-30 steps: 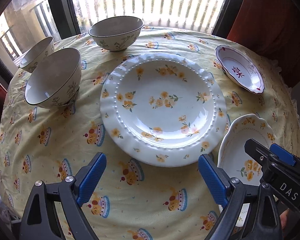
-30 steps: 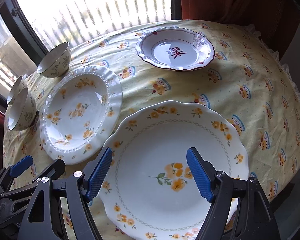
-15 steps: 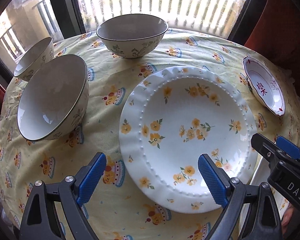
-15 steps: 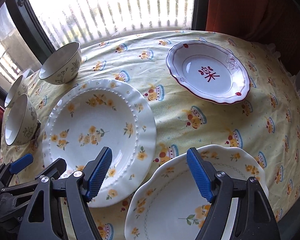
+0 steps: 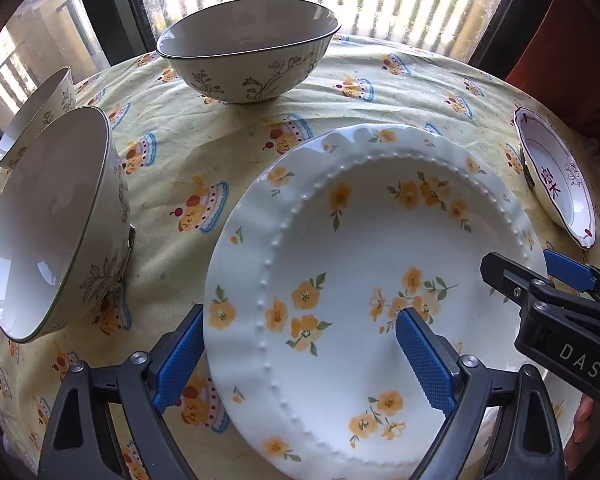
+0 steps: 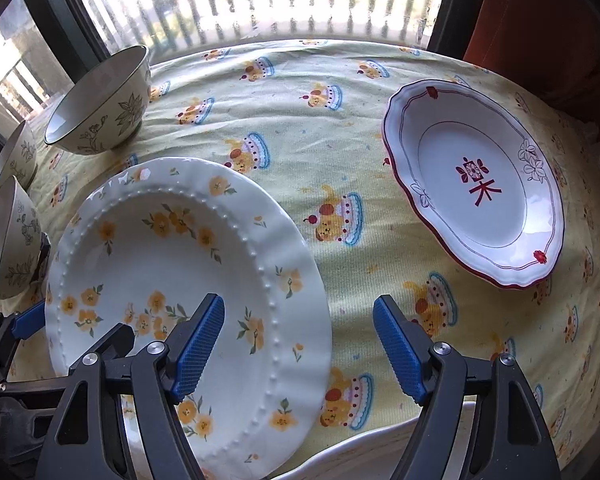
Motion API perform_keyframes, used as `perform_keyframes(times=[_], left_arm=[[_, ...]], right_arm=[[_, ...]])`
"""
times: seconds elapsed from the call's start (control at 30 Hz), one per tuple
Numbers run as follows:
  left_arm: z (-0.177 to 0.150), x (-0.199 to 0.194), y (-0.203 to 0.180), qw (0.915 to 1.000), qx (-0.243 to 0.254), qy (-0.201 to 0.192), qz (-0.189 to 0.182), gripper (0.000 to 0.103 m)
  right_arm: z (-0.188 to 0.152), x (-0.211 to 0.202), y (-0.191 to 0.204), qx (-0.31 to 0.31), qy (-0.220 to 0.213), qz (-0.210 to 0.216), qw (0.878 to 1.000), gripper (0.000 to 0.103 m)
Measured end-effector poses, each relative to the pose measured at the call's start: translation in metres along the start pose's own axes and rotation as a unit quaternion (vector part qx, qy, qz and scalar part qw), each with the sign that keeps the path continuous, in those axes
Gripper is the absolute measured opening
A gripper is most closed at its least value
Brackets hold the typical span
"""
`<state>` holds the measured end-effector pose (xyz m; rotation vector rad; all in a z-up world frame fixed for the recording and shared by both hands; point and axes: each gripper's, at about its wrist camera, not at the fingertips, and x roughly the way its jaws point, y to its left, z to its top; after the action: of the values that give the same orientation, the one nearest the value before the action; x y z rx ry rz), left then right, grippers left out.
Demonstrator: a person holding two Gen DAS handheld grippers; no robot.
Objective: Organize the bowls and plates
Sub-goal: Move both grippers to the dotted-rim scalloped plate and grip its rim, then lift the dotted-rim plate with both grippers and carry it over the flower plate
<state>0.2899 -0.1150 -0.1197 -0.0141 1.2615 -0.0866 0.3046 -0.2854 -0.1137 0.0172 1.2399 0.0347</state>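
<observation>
A white beaded plate with yellow flowers lies in the middle of the table. My left gripper hangs open over its left rim, one pad outside the rim and one over the well. My right gripper is open across the plate's right rim, its other pad above the cloth. Neither holds anything. Three floral bowls stand apart: one at the back, two at the left. A red-rimmed plate sits at the right.
A scalloped plate rim shows under my right gripper at the near edge. The yellow cake-print tablecloth covers a round table against a window; a red curtain hangs at the right. A person's fingers show at the lower right.
Both grippers have come forward and lower toward the beaded plate, which now looms larger. The scalloped plate has slipped almost out of the right wrist view. Both grippers stay open.
</observation>
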Motion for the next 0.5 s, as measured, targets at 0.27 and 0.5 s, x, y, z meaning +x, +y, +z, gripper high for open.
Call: perform_keyframes(times=[0.27, 0.5], left_arm=[[-0.001, 0.003, 0.002, 0.9998, 0.009, 0.001, -0.017, 0.086], [-0.005, -0.005, 0.007, 0.9995, 0.031, 0.004, 0.003, 0.081]], right_arm=[[-0.001, 0.010, 0.012, -0.006, 0.013, 0.033, 0.999, 0.066], [-0.008, 0.006, 0.021, -0.001, 0.014, 0.020, 1.000, 0.065]])
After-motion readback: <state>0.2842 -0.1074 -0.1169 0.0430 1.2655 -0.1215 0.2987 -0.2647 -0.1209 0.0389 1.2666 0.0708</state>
